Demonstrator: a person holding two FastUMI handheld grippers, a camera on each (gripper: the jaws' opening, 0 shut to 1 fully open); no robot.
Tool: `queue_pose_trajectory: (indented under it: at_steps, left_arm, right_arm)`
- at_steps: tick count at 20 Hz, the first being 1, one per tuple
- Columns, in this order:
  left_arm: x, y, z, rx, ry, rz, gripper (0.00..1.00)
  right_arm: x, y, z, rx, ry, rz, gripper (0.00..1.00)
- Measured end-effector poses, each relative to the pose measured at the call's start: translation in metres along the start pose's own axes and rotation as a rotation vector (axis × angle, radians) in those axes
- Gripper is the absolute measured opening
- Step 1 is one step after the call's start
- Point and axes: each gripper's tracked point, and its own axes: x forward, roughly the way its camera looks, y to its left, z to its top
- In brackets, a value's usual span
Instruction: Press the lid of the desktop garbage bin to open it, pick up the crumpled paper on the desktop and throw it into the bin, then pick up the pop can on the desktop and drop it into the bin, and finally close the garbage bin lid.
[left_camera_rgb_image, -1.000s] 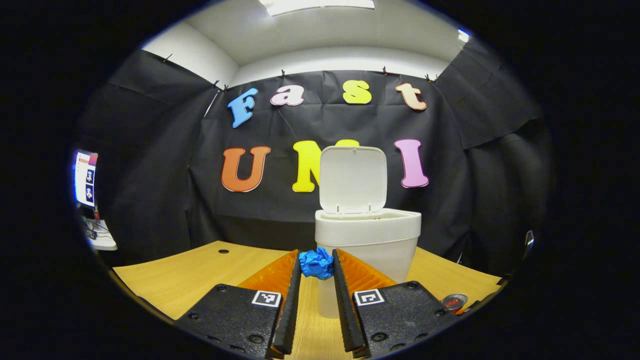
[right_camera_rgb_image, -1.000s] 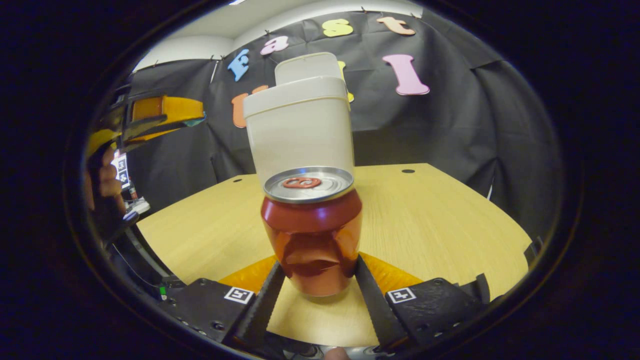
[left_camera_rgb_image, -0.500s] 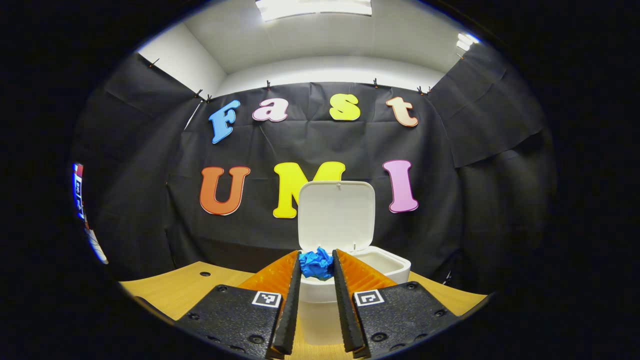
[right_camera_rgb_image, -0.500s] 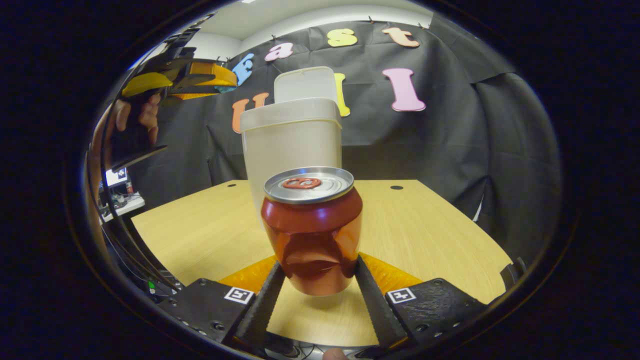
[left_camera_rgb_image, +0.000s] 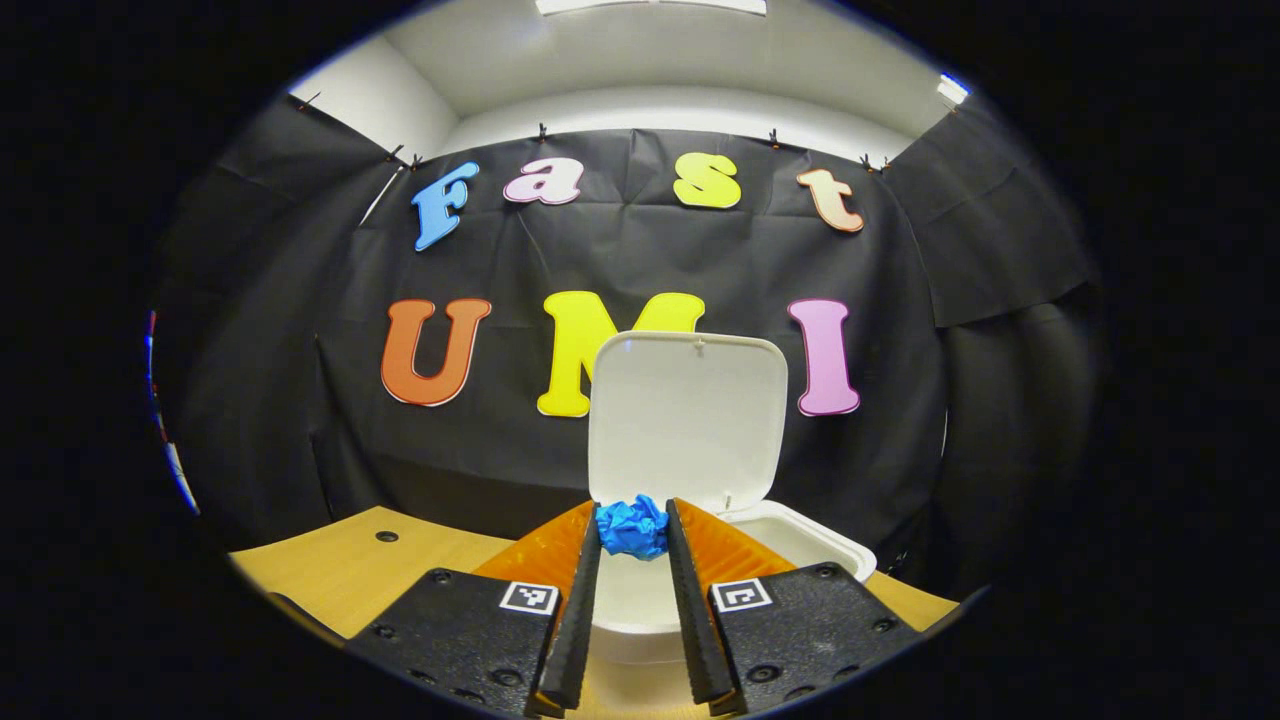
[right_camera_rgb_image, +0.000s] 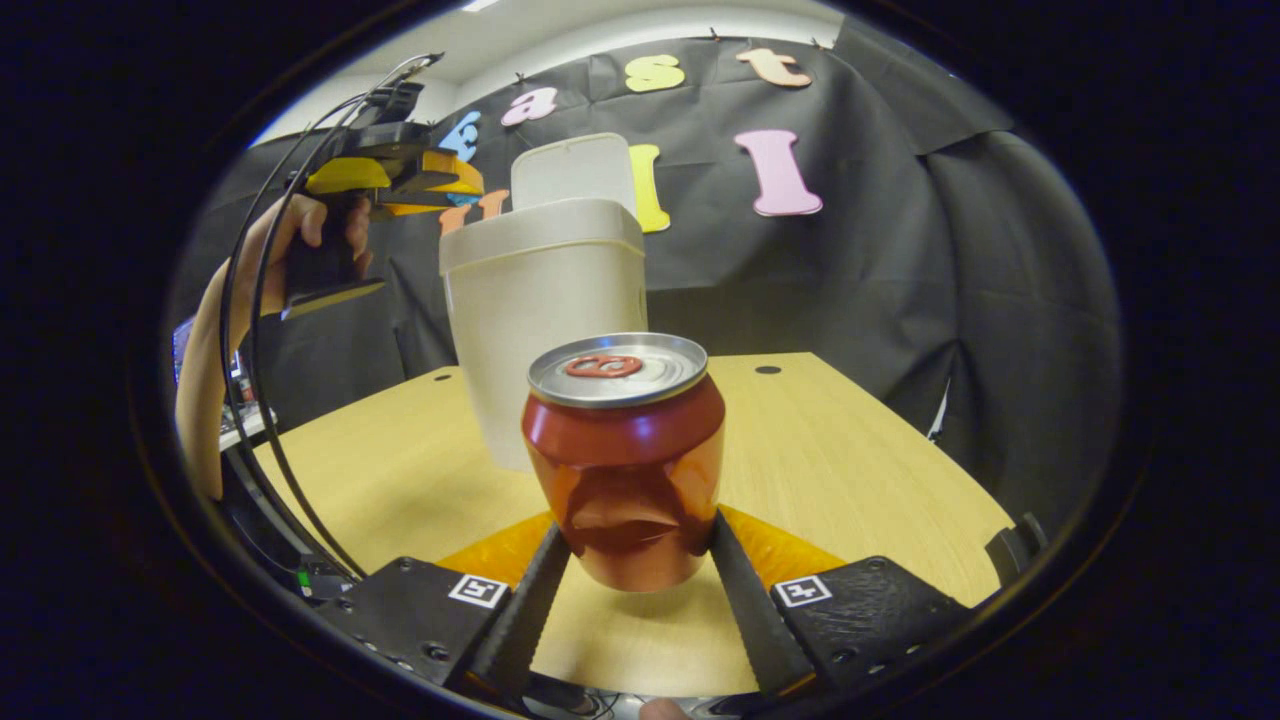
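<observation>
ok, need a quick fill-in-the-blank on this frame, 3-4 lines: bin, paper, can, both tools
1. The lid of the white bin stands ____.
2. The left tool is shut on the crumpled ____ paper.
3. The right tool grips a dented ____ pop can, upright between its fingers.
4. In the right gripper view, a person's hand holds the left tool up beside the bin's ____.

Missing words: open; blue; red; rim
</observation>
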Motion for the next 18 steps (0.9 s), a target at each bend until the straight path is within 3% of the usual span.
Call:
queue_pose_trajectory:
  at_steps: [5, 7, 18]
  left_arm:
    - [0.008, -0.013, -0.011, 0.023, 0.037, -0.034, 0.56]
    - [0.010, -0.016, -0.004, 0.022, 0.011, -0.033, 0.98]
    - [-0.013, -0.009, 0.011, 0.023, -0.039, -0.026, 0.96]
  right_arm:
    - [0.002, 0.001, 0.000, 0.000, 0.003, 0.007, 0.82]
    - [0.001, -0.002, -0.001, 0.006, 0.005, 0.003, 0.82]
    - [-0.003, -0.003, 0.006, -0.012, -0.011, -0.020, 0.82]
